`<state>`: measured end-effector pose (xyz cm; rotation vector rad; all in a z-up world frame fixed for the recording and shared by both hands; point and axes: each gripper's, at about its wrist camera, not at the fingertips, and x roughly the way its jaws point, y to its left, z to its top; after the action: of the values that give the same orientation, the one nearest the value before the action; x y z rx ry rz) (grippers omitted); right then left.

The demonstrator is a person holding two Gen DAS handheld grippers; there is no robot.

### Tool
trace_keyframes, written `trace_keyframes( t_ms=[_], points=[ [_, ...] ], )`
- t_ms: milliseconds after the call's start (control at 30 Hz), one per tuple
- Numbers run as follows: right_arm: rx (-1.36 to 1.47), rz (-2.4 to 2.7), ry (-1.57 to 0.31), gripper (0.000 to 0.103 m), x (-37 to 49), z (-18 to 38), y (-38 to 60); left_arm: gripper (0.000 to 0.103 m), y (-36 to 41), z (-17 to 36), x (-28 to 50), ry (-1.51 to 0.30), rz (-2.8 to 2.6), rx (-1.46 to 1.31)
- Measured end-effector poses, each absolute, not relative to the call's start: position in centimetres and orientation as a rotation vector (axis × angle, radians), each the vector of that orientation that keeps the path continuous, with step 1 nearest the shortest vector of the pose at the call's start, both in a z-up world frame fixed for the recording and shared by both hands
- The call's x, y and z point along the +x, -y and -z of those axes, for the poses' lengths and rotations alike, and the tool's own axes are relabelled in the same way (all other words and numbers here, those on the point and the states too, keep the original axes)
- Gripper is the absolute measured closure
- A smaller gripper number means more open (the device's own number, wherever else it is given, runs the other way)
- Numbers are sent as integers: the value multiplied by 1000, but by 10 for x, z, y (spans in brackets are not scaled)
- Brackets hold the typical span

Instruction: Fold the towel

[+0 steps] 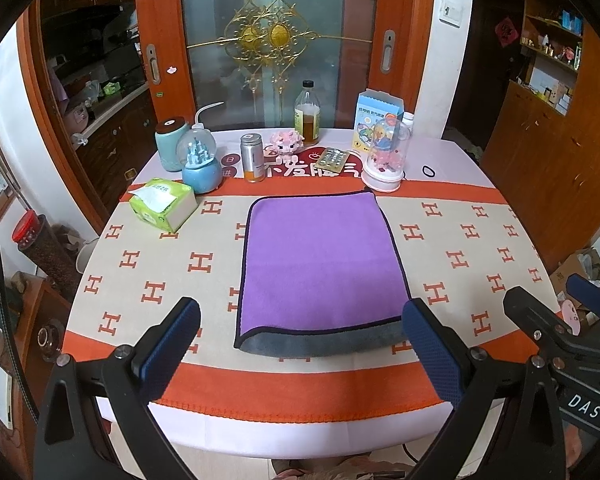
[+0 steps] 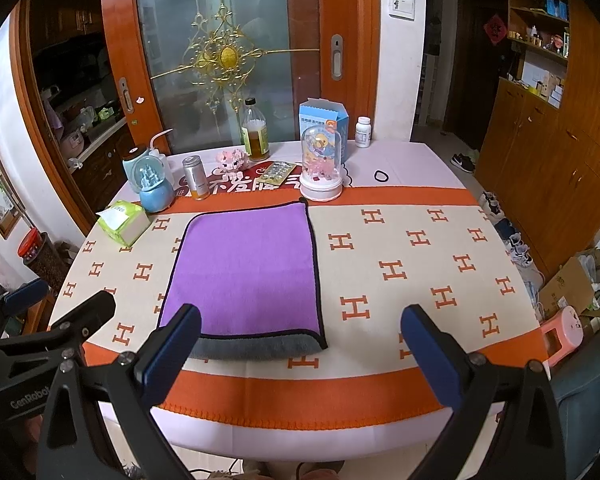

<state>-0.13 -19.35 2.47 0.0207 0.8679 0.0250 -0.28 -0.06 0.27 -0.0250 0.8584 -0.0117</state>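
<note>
A purple towel point(image 1: 320, 264) with a dark hem lies flat on the table, folded in half, its grey underside showing along the near edge. It also shows in the right wrist view point(image 2: 244, 268). My left gripper point(image 1: 300, 344) is open and empty, held above the table's near edge just short of the towel's near edge. My right gripper point(image 2: 300, 344) is open and empty, to the right of the towel's near right corner. Each gripper shows at the edge of the other's view.
The table point(image 1: 480, 248) has a cream and orange cloth with H marks. Along the far side stand a tissue pack point(image 1: 162, 204), a snow globe point(image 1: 200, 168), a can point(image 1: 252, 158), a bottle point(image 1: 306, 114), a blue box point(image 1: 378, 118) and a domed toy point(image 1: 384, 160). A hair tie point(image 2: 382, 176) lies at the far right.
</note>
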Motion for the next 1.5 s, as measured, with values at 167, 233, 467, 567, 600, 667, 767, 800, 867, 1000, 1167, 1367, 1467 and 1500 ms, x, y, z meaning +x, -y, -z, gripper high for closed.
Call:
trace_keyframes(
  t_ms=[167, 233, 467, 567, 600, 667, 767, 800, 867, 1000, 1167, 1367, 1467, 1500],
  points=[
    [21, -26, -868, 3, -1, -25, 193, 3, 0, -2, 0, -858, 20, -30],
    [21, -26, -867, 3, -1, -25, 194, 3, 0, -2, 0, -858, 23, -32],
    [19, -25, -863, 3, 0, -27, 192, 3, 2, -1, 3, -859, 35, -32],
    [22, -25, -861, 3, 0, -27, 193, 3, 2, 0, 5, -863, 45, -28],
    [22, -26, -859, 3, 0, -29, 193, 3, 1, 0, 5, -863, 50, -29],
    [23, -26, -856, 3, 1, -30, 192, 3, 0, 0, 6, -867, 57, -38],
    [20, -26, -855, 3, 2, -31, 191, 3, -1, 1, 7, -872, 62, -44],
    [22, -26, -854, 3, 1, -30, 192, 3, -1, 1, 7, -871, 62, -43],
    [23, -27, -852, 3, 2, -31, 192, 3, -1, 0, 7, -866, 61, -40],
    [20, -32, -844, 3, 4, -36, 191, 3, 0, -1, 8, -855, 62, -32],
    [14, -33, -838, 3, 7, -37, 189, 3, 1, -3, 10, -849, 61, -23],
    [10, -36, -839, 3, 9, -38, 189, 3, 0, -2, 11, -854, 62, -24],
    [11, -37, -838, 3, 9, -37, 189, 3, -2, -2, 12, -857, 62, -25],
    [11, -37, -838, 3, 9, -37, 189, 3, -1, -2, 12, -856, 62, -24]
  ],
)
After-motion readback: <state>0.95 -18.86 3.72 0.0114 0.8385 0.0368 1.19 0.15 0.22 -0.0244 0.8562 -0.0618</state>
